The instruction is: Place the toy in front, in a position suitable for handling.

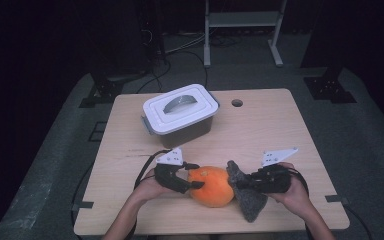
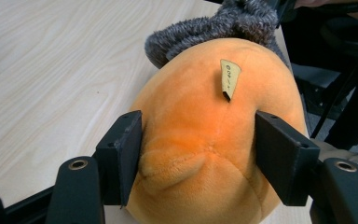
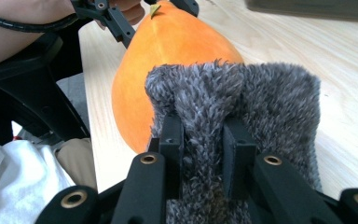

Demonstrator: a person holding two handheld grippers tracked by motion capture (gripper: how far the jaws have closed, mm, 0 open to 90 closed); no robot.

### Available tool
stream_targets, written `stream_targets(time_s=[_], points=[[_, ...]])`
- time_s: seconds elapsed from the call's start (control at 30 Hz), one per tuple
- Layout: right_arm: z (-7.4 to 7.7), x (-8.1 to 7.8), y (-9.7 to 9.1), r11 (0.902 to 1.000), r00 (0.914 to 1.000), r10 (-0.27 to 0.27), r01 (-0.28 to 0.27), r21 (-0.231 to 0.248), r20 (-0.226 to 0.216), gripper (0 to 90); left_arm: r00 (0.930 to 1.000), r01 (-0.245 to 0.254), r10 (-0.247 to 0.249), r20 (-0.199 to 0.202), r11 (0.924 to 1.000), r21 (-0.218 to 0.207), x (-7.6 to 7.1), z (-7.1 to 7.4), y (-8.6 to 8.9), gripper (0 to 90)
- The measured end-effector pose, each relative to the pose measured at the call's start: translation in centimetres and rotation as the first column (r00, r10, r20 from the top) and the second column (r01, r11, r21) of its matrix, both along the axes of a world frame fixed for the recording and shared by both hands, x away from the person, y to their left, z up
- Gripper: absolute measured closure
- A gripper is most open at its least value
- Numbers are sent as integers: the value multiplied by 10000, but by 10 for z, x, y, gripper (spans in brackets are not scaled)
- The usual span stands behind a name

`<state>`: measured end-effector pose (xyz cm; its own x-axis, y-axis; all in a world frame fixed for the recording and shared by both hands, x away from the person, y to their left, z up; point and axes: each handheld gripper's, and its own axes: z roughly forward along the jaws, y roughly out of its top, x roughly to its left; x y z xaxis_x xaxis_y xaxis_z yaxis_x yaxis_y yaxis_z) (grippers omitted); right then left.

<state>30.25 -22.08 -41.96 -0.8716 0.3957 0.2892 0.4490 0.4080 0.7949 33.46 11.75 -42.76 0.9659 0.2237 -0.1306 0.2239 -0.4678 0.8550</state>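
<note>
Low in the middle of the high view, the left gripper [image 1: 192,175] squeezed the orange plush [image 1: 211,186] half-open, while the right gripper [image 1: 240,182] pinched the grey fuzzy cloth [image 1: 247,197] nearly closed. Only the left gripper view caught the plush's little tag [image 2: 229,78], and the white lidded box [image 1: 180,112] sat upper left of centre in the high view.

From above the near edge we look forward and down across the whole table [image 1: 260,120]. Our 2 gripper cameras sit very close, facing each other along their jaws from left and right. All 3 views share the orange plush toy [image 1: 211,186] and the grey fuzzy piece [image 1: 249,197].
</note>
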Motion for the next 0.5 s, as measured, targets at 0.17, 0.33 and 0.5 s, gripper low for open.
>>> stream_targets(time_s=[0.17, 0.33, 0.5], points=[[20, -2, 15, 9978, 9983, 136, -172, 641, 558, 724, 9995, -117, 117, 298, 9999, 1, -3, 2, -9, 357], [12, -2, 27, 9991, 9971, 410, -416, 80, 637, 723, 9994, -19, 20, 341, 10000, -4, -7, 3, -14, 312], [7, -1, 16, 9996, 9982, 273, -274, 12, 529, 718, 9997, 245, -245, -97, 9997, -34, -5, -2, -14, 170]])
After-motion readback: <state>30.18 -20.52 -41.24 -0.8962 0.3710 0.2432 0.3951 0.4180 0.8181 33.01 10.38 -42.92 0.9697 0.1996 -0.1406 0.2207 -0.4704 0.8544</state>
